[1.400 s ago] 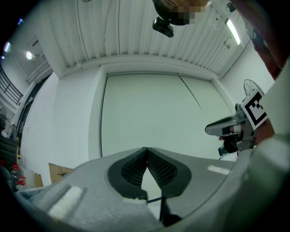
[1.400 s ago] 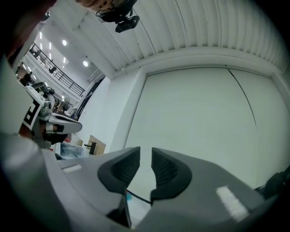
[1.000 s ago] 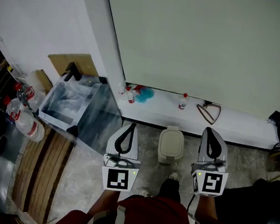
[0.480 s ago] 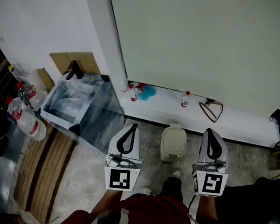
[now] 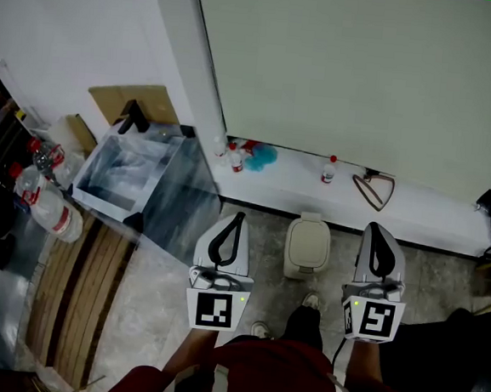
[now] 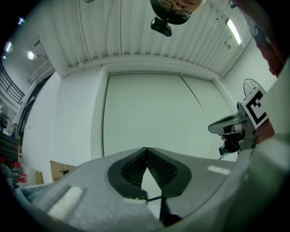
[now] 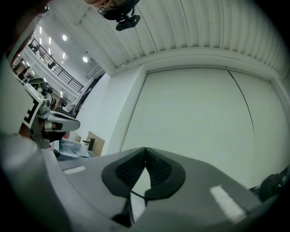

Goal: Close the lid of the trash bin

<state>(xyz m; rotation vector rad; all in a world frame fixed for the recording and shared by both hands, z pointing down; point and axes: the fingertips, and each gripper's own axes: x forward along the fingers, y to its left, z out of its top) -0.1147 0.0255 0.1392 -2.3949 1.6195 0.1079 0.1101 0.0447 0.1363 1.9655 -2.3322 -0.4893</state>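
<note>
1. Little has shifted: left gripper [image 5: 236, 220] and right gripper [image 5: 374, 230] hang level, jaws together, empty.
2. Trash bin [image 5: 305, 271] stands on the floor [image 5: 263, 244] between them; its lid [image 5: 308, 242] looks already down.
3. Next, probably a confirming press.

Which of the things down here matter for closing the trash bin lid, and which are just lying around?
For the job:
- trash bin, apparently closed already
- left gripper, shut, empty
- right gripper, shut, empty

Lying about:
- clear plastic box
- small bottle on the ledge
- blue object
- big bottles
- cardboard
</note>
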